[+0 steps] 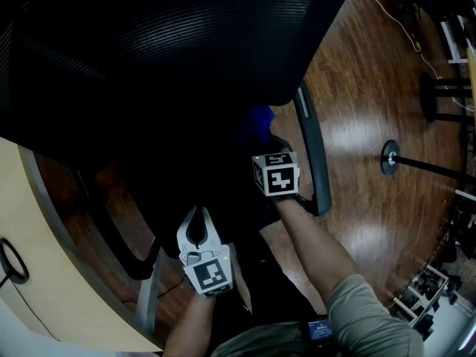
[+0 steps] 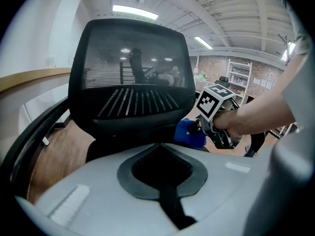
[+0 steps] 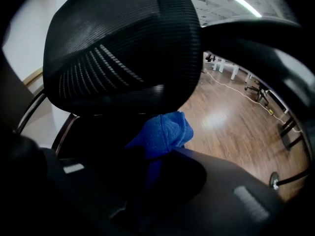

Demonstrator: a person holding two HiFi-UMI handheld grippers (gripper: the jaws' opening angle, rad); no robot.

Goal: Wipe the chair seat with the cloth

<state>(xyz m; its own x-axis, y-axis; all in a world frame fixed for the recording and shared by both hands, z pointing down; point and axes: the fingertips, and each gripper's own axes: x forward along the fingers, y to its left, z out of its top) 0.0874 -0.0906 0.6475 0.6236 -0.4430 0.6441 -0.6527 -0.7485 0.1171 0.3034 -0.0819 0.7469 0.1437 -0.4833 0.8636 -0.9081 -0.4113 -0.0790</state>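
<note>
The blue cloth (image 3: 162, 132) was clamped between the jaws of the right gripper (image 3: 155, 163) at the rear of the chair seat (image 1: 201, 162), just below the mesh backrest (image 1: 163, 43) and beside an armrest (image 1: 312, 151). The left gripper (image 1: 198, 214) was held near the seat's front, its jaws closed together on nothing.

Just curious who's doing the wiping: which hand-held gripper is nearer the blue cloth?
Right. The right hand-held gripper holds the blue cloth; the left hand-held gripper is apart from it, back toward the person.

backrest (image 2: 130, 77): matt mesh | cloth (image 3: 165, 132): fuzzy fabric, seemingly terry | floor (image 1: 357, 103): glossy wood
</note>
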